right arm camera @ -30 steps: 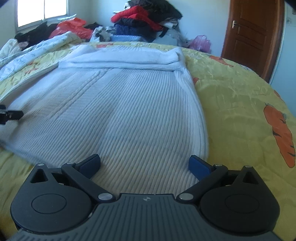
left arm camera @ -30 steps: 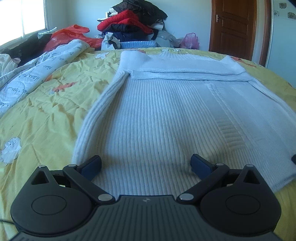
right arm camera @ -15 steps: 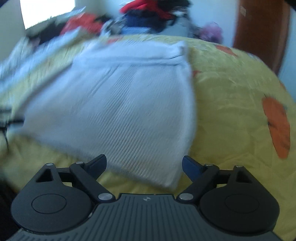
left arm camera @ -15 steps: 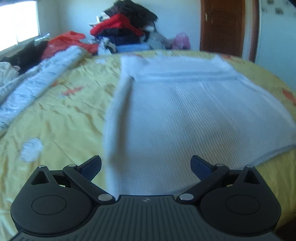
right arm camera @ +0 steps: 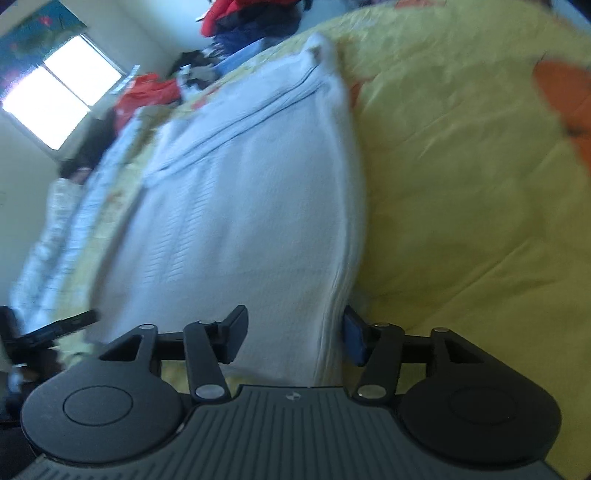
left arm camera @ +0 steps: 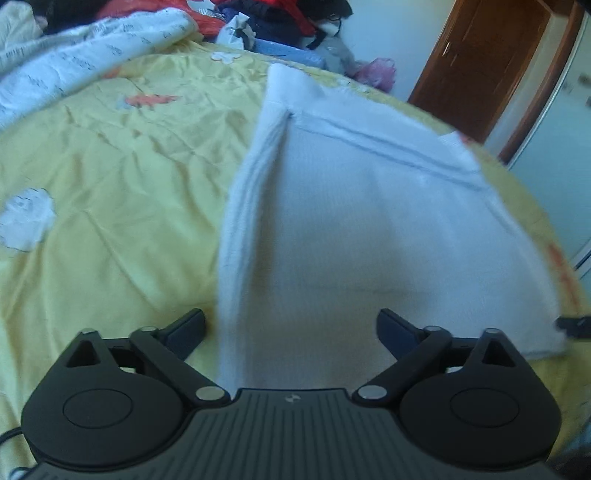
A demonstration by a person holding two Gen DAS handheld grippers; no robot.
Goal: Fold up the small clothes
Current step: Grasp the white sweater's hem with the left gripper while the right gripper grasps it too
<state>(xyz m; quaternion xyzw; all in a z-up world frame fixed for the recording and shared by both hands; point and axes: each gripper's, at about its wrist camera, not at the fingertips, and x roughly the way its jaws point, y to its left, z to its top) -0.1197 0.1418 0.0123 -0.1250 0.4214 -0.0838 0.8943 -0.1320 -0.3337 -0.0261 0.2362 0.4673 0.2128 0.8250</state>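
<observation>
A pale blue ribbed knit sweater (left arm camera: 369, 229) lies flat on the yellow bedspread (left arm camera: 110, 192), its far end folded over. My left gripper (left arm camera: 291, 332) is open at the sweater's near left corner, the folded left edge between its fingers. My right gripper (right arm camera: 293, 336) is tilted and half closed, straddling the sweater's (right arm camera: 266, 206) near right edge without pinching it. The left gripper's finger (right arm camera: 59, 326) shows at the left of the right wrist view. The right gripper's tip (left arm camera: 574, 323) shows at the right edge of the left wrist view.
A pile of red and dark clothes (left arm camera: 280, 18) sits beyond the bed. A white printed quilt (left arm camera: 85, 62) lies along the bed's left side. A brown door (left arm camera: 487, 62) stands at the far right. A window (right arm camera: 55, 99) is at the left.
Both grippers have dropped to the sweater's near corners. The right gripper has rolled sideways and narrowed its jaws around the right edge. The left stays wide open.
</observation>
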